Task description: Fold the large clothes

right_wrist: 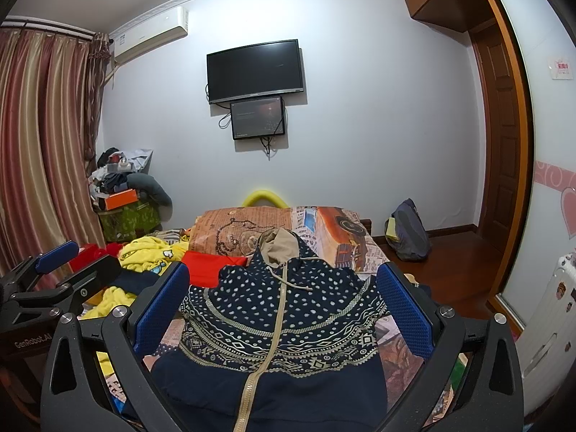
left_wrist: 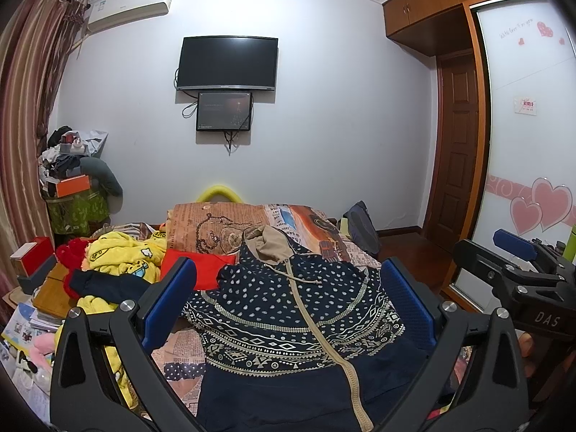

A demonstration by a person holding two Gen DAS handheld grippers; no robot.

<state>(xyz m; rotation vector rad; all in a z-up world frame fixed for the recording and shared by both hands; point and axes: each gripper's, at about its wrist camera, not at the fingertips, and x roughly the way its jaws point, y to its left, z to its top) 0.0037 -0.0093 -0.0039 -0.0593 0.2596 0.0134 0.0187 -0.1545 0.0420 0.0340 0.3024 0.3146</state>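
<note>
Hoodie [left_wrist: 288,309] lies on bed [left_wrist: 324,230], hood end toward far wall w/ TV [left_wrist: 228,63]. Left of hoodie: clothes pile [left_wrist: 122,262]. Behind it, nearer TV wall: folded cloth [left_wrist: 201,270]. Bag [left_wrist: 361,228] on floor right of bed. Both grippers before hoodie, left gripper [left_wrist: 288,288] beside right gripper [right_wrist: 284,288].

Two grippers are showing: the left [left_wrist: 288,298] and the right [right_wrist: 284,302]. One hoodie [right_wrist: 280,327] is lying on one bed [right_wrist: 334,230]. Two screens are hanging, a TV [right_wrist: 255,70] and a monitor [right_wrist: 257,118].
</note>
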